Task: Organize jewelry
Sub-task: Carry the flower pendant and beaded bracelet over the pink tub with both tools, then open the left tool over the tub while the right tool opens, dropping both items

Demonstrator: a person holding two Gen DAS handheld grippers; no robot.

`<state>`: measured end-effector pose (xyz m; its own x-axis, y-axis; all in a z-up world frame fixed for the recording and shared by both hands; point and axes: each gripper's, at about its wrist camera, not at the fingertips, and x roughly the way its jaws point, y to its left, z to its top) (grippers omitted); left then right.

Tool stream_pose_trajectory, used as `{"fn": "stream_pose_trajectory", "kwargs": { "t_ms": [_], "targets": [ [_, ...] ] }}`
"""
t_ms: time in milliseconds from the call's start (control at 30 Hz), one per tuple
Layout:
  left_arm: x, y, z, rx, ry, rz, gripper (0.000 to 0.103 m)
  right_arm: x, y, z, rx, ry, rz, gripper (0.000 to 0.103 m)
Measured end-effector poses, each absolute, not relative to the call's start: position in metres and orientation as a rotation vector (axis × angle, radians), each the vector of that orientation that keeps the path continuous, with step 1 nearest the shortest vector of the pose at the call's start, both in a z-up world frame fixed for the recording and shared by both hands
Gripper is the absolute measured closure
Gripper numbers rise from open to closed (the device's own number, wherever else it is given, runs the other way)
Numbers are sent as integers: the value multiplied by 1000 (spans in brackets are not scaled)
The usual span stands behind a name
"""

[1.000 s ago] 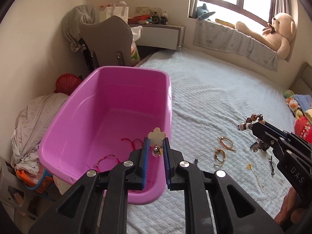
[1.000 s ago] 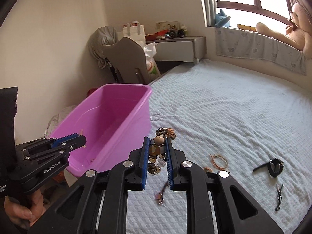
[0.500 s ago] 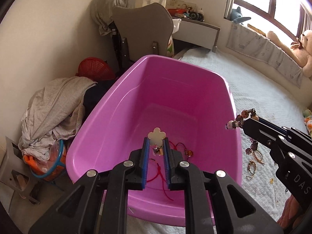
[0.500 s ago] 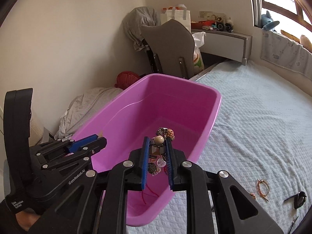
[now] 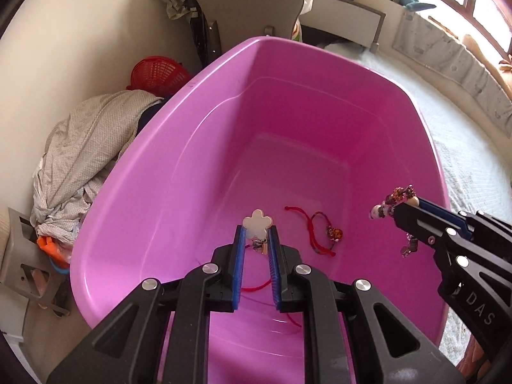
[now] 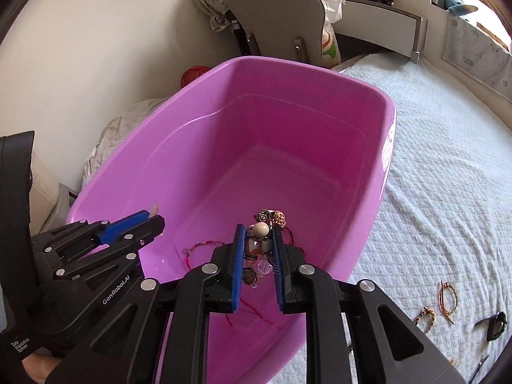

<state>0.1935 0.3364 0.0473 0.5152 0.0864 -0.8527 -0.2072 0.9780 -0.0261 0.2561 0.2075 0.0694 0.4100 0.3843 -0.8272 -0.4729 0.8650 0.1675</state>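
Observation:
A pink plastic tub (image 5: 179, 166) (image 6: 380, 172) stands on the bed's edge. My left gripper (image 5: 257, 235) is shut on a white flower-shaped charm (image 5: 257, 226) and holds it over the tub's inside. My right gripper (image 6: 258, 235) is shut on a beaded charm bracelet (image 6: 260, 243), also over the tub; it shows in the left wrist view (image 5: 392, 201) at the right. Red string bracelets (image 5: 315, 230) lie on the tub's floor. In the right wrist view my left gripper (image 6: 150, 220) sits at the left.
Several bracelets (image 6: 446, 297) and a dark clip (image 6: 494, 320) lie on the white bedspread (image 6: 448, 160) at the right. A grey chair (image 5: 243, 9), a red basket (image 5: 156, 72) and a heap of cloth (image 5: 83, 147) stand beyond the tub by the wall.
Both grippers have moved left and forward, from over the bed to over the inside of the tub, each still holding its piece.

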Motion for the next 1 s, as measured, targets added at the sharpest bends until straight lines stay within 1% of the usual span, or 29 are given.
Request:
{"fn": "stream_pose_trajectory", "kwargs": {
  "t_ms": [100, 133, 200, 233, 267, 300, 333, 433, 533, 600, 700, 767, 867, 933, 1000],
  "targets": [
    [194, 335, 44, -112, 1022, 186, 87, 257, 207, 65, -95, 1021, 537, 87],
    [195, 335, 42, -105, 1027, 194, 85, 259, 206, 63, -94, 1025, 535, 87],
    [196, 336, 40, -104, 1034, 204, 77, 263, 206, 60, -100, 1039, 528, 87],
    [195, 336, 39, -108, 1034, 208, 66, 264, 205, 59, -100, 1042, 526, 87],
    [195, 337, 39, -110, 1031, 217, 52, 266, 205, 59, -101, 1040, 523, 84],
    [194, 337, 40, -106, 1026, 227, 44, 267, 205, 60, -108, 1031, 512, 77],
    [193, 338, 42, -98, 1015, 242, 35, 267, 206, 62, -114, 1020, 505, 75],
    [189, 336, 45, -70, 998, 256, 34, 264, 205, 67, -124, 1002, 493, 74],
    [185, 335, 45, -52, 993, 279, 27, 262, 202, 71, -126, 990, 490, 73],
    [182, 335, 46, -60, 996, 284, 26, 261, 201, 73, -126, 985, 485, 65],
    [179, 337, 49, -72, 995, 285, 24, 261, 199, 75, -126, 983, 476, 65],
    [178, 337, 51, -77, 992, 286, 22, 260, 198, 76, -127, 982, 476, 64],
    [175, 337, 53, -87, 992, 283, 20, 255, 196, 79, -122, 970, 475, 54],
    [173, 335, 56, -91, 987, 281, 18, 254, 195, 82, -132, 957, 469, 53],
    [171, 332, 59, -90, 978, 283, 15, 251, 195, 85, -137, 946, 469, 48]
  ]
}}
